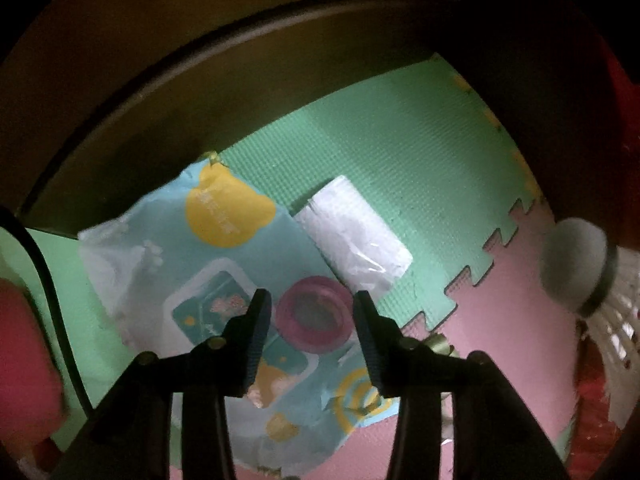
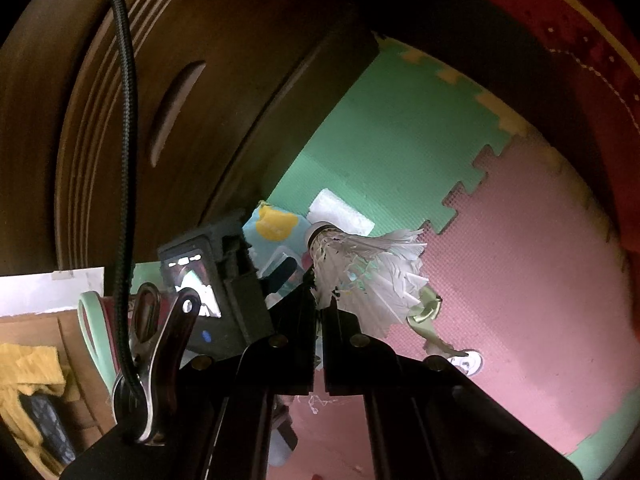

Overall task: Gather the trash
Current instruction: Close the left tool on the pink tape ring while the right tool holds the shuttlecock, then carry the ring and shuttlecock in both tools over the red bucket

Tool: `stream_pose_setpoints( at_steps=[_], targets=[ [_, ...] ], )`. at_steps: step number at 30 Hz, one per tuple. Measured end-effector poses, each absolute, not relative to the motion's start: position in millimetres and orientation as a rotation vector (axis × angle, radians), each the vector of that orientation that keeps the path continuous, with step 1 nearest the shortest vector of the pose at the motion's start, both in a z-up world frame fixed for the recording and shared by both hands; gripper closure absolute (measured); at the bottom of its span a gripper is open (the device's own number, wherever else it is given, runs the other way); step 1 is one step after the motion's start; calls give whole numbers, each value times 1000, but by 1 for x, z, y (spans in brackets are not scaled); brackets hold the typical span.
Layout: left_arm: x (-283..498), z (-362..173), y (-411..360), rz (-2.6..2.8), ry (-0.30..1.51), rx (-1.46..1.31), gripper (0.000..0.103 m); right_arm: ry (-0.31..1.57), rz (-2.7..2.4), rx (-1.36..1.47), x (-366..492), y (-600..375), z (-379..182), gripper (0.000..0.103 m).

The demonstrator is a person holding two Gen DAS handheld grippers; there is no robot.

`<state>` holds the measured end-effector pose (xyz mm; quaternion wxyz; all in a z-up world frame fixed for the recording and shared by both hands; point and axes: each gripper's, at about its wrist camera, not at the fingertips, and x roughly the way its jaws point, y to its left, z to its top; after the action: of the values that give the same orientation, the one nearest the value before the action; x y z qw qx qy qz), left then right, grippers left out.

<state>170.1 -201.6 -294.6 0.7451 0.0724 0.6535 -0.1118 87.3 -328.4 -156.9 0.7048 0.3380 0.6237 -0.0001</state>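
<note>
Left gripper – jaws spread, hovering straddling maroon ring on wet-wipes packet; right gripper pinching worn shuttlecock – carrying it clear.

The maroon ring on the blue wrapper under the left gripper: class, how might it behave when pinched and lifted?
The maroon ring looks rigid and round, so probably it holds shape but could roll away if nudged. It lies on the crinkled blue wrapper, which may slide or lift with it.
</note>
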Motion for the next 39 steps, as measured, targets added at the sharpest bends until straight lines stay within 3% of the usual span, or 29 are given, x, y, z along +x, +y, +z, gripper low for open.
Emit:
stream_pose_setpoints(
  at_steps=[15,39],
  targets=[
    [164,-295,-182,-223,1432,19,57,1385,-2,754,89,-328,-162,100],
    [96,-162,-124,-227,1291,-27,57,1407,56,702,82,-310,-157,100]
  ],
)
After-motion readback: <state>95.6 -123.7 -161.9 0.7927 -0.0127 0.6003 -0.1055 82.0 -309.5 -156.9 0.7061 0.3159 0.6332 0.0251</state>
